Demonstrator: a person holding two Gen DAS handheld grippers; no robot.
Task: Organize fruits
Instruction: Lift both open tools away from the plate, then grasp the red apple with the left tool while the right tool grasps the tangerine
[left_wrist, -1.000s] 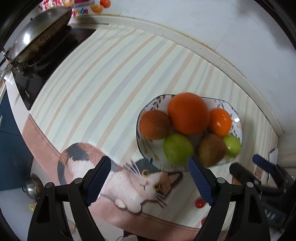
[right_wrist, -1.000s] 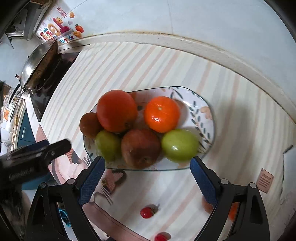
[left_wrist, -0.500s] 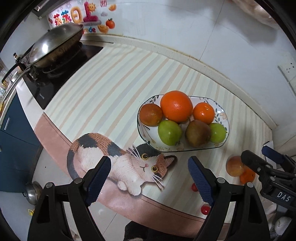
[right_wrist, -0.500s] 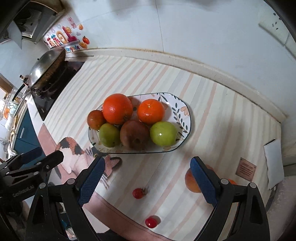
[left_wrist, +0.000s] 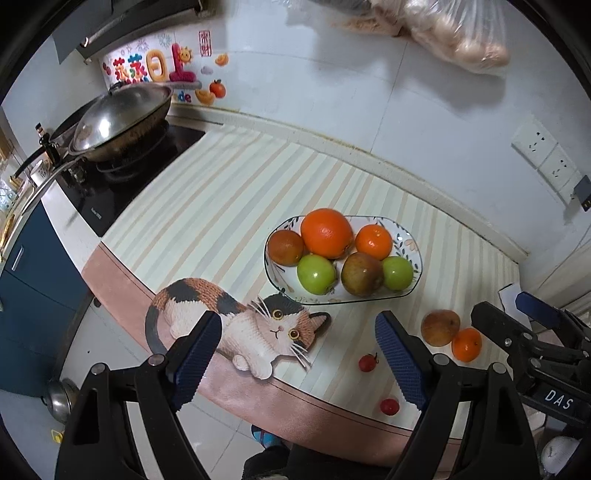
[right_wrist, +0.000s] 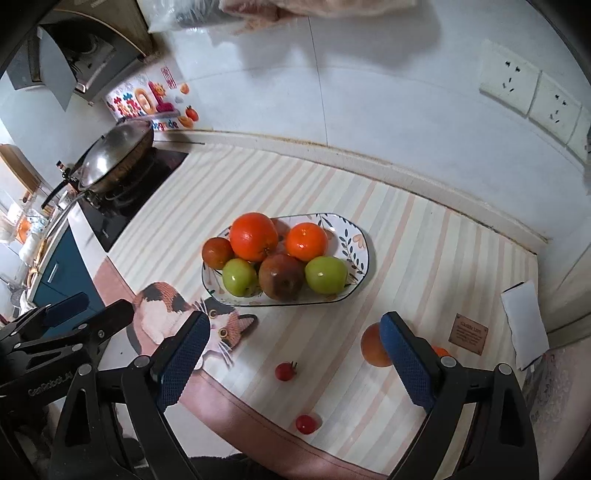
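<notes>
Both jaws are standing spread and empty; the left gripper (left_wrist: 297, 354) and right gripper (right_wrist: 293, 356) are pulling back from the leaf-patterned oval plate (right_wrist: 356, 243), while the small red cherry tomatoes (right_wrist: 285, 371) are waiting near.

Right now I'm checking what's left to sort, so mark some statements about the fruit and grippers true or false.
1. The plate holds six fruits. True.
2. Both green apples lie on the mat. False: both are in the plate.
3. Two cherry tomatoes lie on the mat. True.
4. The left gripper holds an orange. False: it is open and empty.
5. The right gripper is open. True.
</notes>
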